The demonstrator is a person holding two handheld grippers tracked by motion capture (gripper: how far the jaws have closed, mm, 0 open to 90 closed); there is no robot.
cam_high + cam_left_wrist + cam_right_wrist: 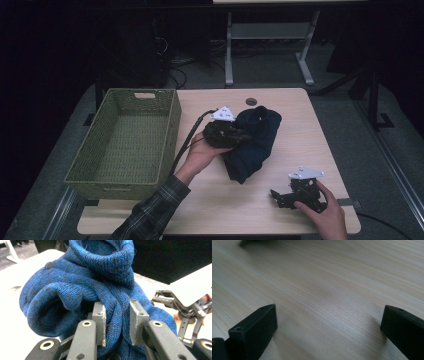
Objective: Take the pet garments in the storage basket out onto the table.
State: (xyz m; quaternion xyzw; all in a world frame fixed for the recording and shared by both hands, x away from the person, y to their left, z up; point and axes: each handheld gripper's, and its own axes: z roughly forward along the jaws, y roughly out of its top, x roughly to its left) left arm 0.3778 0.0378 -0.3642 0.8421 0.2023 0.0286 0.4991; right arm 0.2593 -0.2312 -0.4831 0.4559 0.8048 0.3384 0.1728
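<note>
Basket: green woven basket [125, 142] stands on the wooden table [290, 150], off to the far side of the left gripper [231, 134] from the garment; its handle slot faces the far edge.
Basket contents: the woven floor is bare as far as the dim high view lets me judge.
Garment: dark blue knitted garment [82, 290], bunched in a loose heap mid-table, a rolled collar or cuff opening standing up at its far end.
Left jaws: narrowed onto a vertical fold of the knit; both grey pads [100, 320] press the fabric from either side, the fold pinched between them.
Garment relative to left jaws: the bulk rises ahead of and above the pads, one thick roll bulging out to the left of the left pad, more knit spilling down under the jaw arms.
Left hand: a hand [200, 157] with a plaid sleeve [150, 212] bears this gripper.
Right gripper: right gripper [282, 196] lies low on the table near the front edge, well apart from the garment.
Right jaws: spread wide, bare wood grain between the two black tips, nothing held.
Garment relative to right jaws: outside the gap; a dark smudge at the upper-left corner of the right gripper view may be its edge, too blurred to say.
</note>
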